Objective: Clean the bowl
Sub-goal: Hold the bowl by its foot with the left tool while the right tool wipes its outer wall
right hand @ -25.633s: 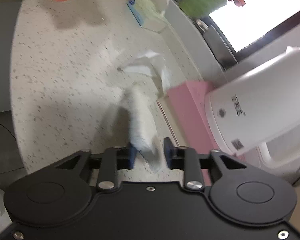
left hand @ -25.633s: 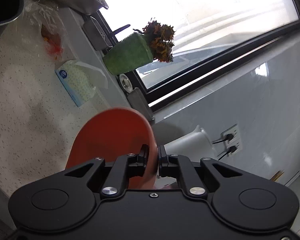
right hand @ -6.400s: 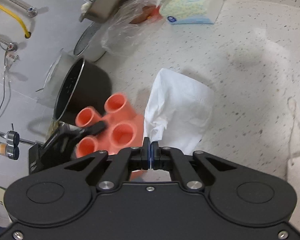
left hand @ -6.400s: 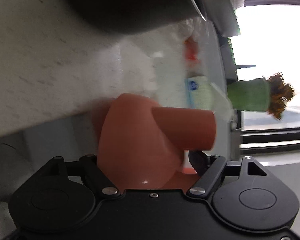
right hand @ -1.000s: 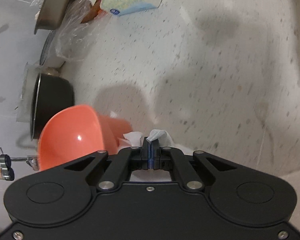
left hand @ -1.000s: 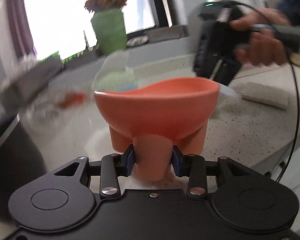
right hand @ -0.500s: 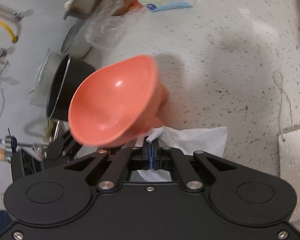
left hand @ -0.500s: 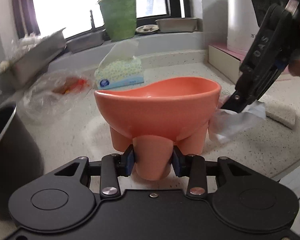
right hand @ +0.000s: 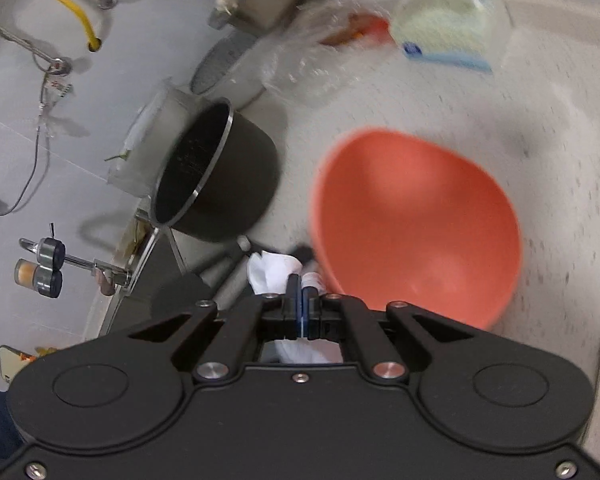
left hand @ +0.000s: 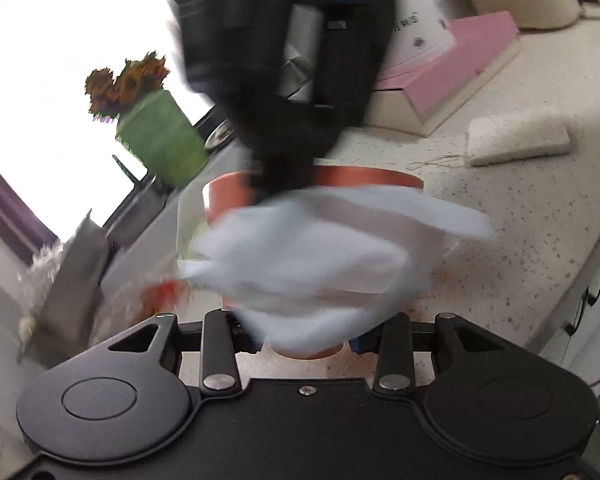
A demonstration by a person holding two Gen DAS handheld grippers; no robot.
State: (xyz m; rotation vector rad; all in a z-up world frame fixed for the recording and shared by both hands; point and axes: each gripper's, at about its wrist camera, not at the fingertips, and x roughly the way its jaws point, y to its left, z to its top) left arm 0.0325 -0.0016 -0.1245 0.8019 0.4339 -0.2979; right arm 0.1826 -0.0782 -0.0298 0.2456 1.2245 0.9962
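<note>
Your left gripper [left hand: 305, 346] clamps a foot of the orange bowl [right hand: 416, 224], steadying it above the counter [left hand: 520, 216] for wiping. Your right gripper [right hand: 302, 300] pinches the white tissue [left hand: 320, 264] shut. Blurred tissue hides the bowl's foot, so contact is unclear.

Orange bowl [right hand: 416, 216] — (speckled) countertop [left hand: 520, 216]
</note>
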